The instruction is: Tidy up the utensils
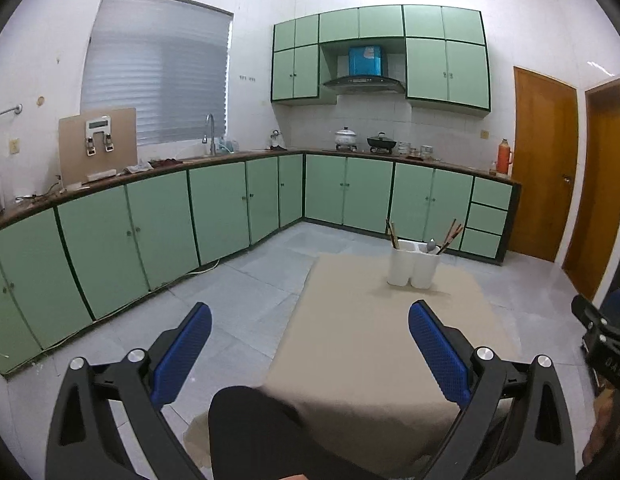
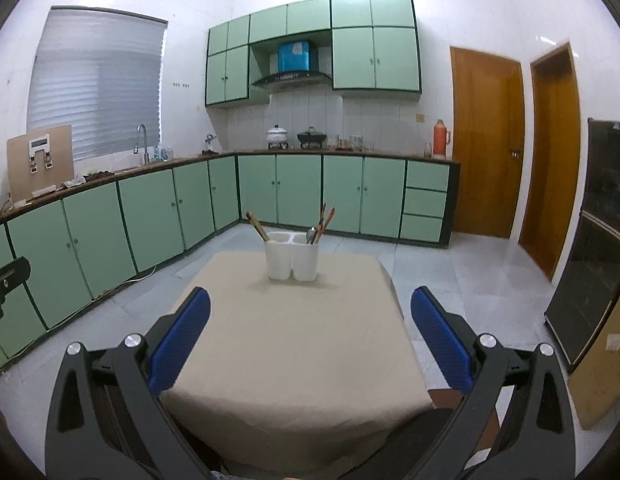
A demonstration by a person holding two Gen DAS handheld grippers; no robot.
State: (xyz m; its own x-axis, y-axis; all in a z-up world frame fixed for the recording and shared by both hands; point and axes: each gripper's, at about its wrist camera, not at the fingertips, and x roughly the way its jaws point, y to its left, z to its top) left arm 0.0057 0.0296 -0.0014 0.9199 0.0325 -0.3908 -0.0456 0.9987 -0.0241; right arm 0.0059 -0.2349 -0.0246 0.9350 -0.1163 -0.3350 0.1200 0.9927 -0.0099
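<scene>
While both your left gripper (image 1: 310, 346) and right gripper (image 2: 310, 330) hang wide open and empty, the white holder (image 2: 292, 257) at the table's (image 2: 294, 360) far end carries light, stiff, slippery chopsticks (image 2: 257, 225); pinch them mid-shaft.

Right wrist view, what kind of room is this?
A home kitchen, most likely: green cabinets under a counter with a faucet, a range hood above pots, and a utensil holder on the table.
</scene>
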